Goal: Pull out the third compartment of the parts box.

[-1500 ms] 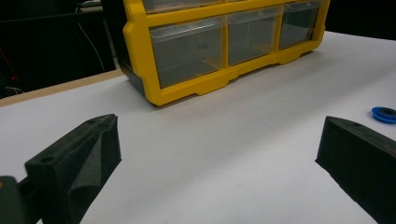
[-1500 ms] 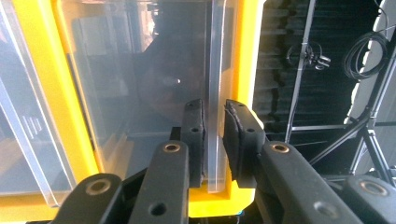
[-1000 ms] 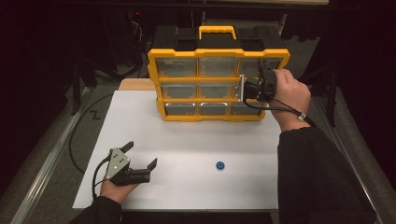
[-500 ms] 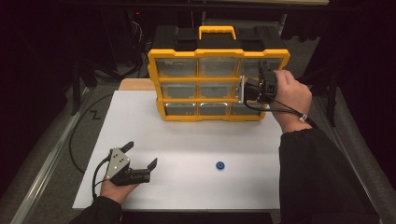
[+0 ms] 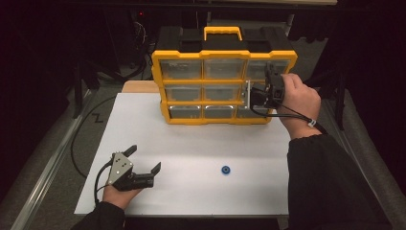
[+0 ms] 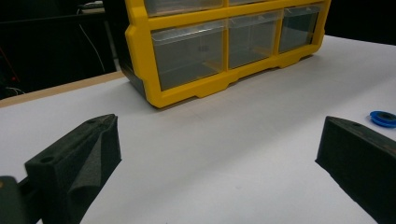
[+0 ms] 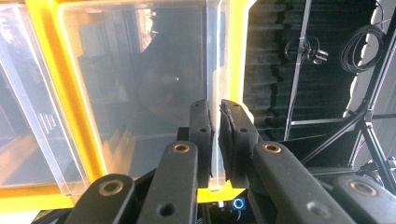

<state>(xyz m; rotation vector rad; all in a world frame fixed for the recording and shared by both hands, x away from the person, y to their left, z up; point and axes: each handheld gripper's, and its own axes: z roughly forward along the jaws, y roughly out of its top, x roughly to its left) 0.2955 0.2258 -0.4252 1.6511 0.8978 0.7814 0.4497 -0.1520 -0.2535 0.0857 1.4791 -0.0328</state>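
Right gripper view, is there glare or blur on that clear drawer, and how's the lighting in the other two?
Right gripper view: clear drawer hazy with reflections, the jaws pinching its edge sharp. High view: white table brightly lit, surroundings dark. Left gripper view: yellow organizer sharp, near jaws slightly soft.

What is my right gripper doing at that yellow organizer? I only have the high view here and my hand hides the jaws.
Observer: The right gripper is shut on the clear drawer; its jaws pinch the thin front lip.
Operator: Which drawer?
Observer: It sits at the end of the yellow organizer; past its frame there is dark background.
Operator: And the left gripper?
Observer: The left gripper is open, low over the white table, facing the organizer's bottom row.
Operator: Anything near it?
Observer: The small blue ring lies just beyond one jaw, untouched.
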